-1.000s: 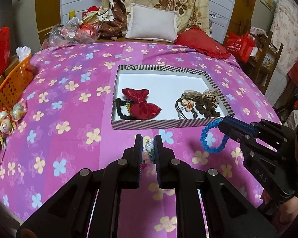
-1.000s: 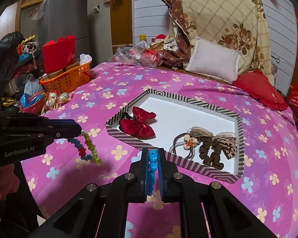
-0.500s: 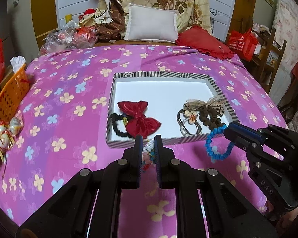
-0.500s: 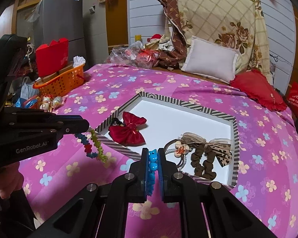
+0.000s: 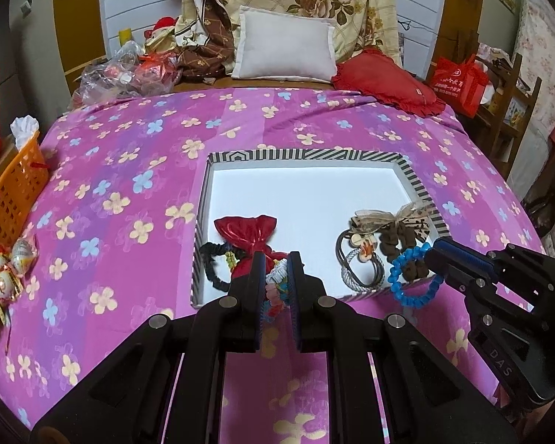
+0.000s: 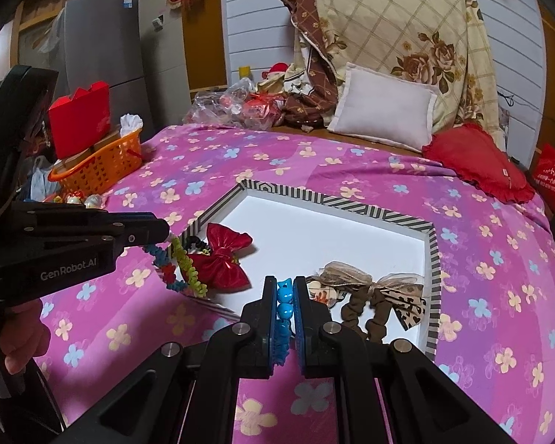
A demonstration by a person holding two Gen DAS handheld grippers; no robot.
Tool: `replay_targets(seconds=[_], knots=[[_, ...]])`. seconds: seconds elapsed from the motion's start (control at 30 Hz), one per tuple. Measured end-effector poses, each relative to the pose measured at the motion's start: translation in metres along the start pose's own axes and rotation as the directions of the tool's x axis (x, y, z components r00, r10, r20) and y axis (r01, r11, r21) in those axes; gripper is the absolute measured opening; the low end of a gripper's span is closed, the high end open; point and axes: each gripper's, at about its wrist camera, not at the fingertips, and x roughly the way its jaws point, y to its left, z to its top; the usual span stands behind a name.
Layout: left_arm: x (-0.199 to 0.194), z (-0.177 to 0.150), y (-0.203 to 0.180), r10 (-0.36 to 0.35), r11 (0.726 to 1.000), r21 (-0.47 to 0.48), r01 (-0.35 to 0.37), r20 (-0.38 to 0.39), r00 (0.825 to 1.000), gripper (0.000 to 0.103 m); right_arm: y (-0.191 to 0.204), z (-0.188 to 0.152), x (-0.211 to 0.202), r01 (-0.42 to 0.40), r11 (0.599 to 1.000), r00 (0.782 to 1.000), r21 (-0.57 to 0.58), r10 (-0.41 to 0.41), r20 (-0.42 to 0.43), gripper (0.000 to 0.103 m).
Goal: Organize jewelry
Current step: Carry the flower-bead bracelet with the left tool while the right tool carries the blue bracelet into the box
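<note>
A bedroom: flowered bed (image 5: 129, 185), pillow (image 5: 283, 48), fridge (image 6: 103, 48)

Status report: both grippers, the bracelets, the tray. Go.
Left gripper shut on multicoloured bracelet. Right gripper shut on blue bracelet. Both at near rim of striped tray. Red bow lies under left's path.

My right gripper (image 6: 285, 288) clamped on a blue bead bracelet (image 6: 284, 309) at the striped tray's (image 6: 336, 201) near edge, my left gripper (image 6: 162, 230) at left pinching a multicoloured bracelet (image 6: 175, 268), red bow (image 6: 224, 259) and brown scrunchie (image 6: 370, 305) in the tray, orange basket (image 6: 100, 164) far left.
</note>
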Motion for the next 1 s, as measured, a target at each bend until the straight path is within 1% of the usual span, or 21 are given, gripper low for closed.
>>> replay_targets(seconds=[0.53,0.8,1.0], knots=[[0.022,0.027,0.004,-0.006,0.999,-0.033,0.006,-0.008,1.000,0.010,-0.007,0.016,0.028,-0.015,1.000,1.000,0.015,0.015,-0.026,0.008],[0.049,0.025,0.007,-0.006,0.998,-0.059,0.002,-0.057,0.998,0.010,-0.009,0.011,0.058,-0.062,0.996,0.996,0.069,0.067,-0.060,0.008],[0.068,0.018,0.011,0.010,0.997,-0.069,-0.017,-0.093,0.996,0.010,-0.027,0.001,0.081,-0.060,0.989,0.992,0.135,0.074,-0.100,0.008]])
